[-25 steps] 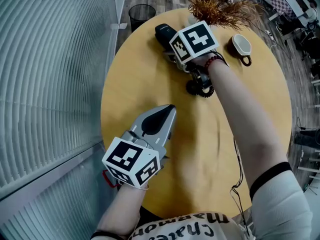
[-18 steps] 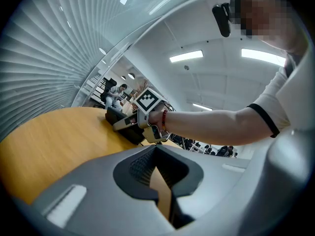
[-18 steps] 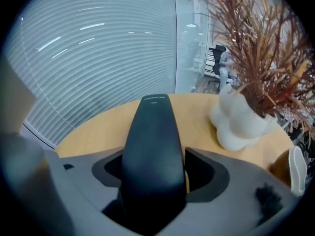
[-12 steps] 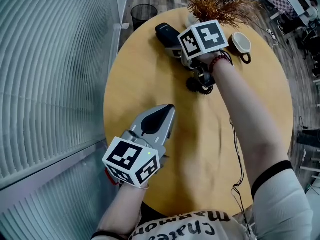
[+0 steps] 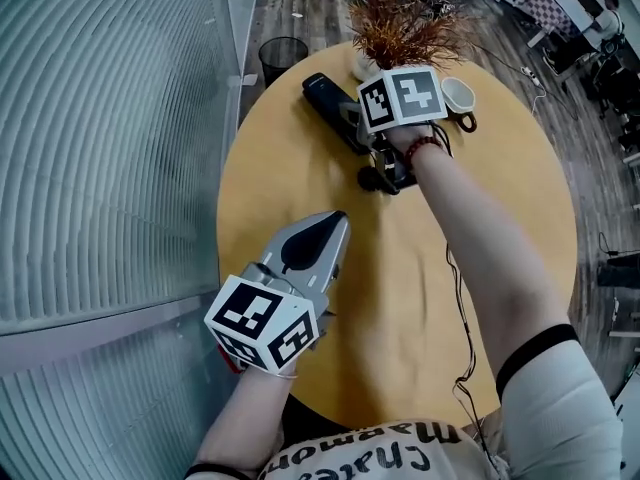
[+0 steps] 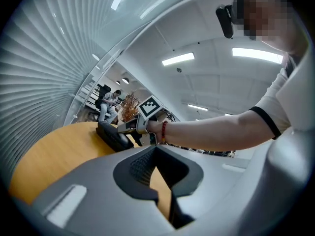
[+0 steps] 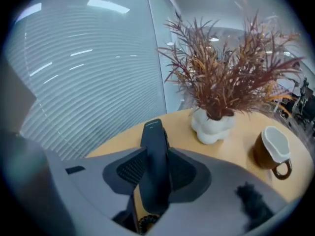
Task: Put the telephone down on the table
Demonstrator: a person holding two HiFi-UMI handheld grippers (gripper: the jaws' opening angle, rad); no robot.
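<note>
Since the right tool (image 7: 156,173) has just been closing and now grips the telephone (image 7: 152,136), which seems to hang just above the table (image 5: 400,298), lower it slowly, lay it flat, then let go.

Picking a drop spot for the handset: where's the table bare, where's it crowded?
Bare: the table middle, between the left gripper and the coiled cord; also the right side, between the right forearm, the cup and the rim. Crowded: far edge, where handset, plant and cup cluster.
</note>
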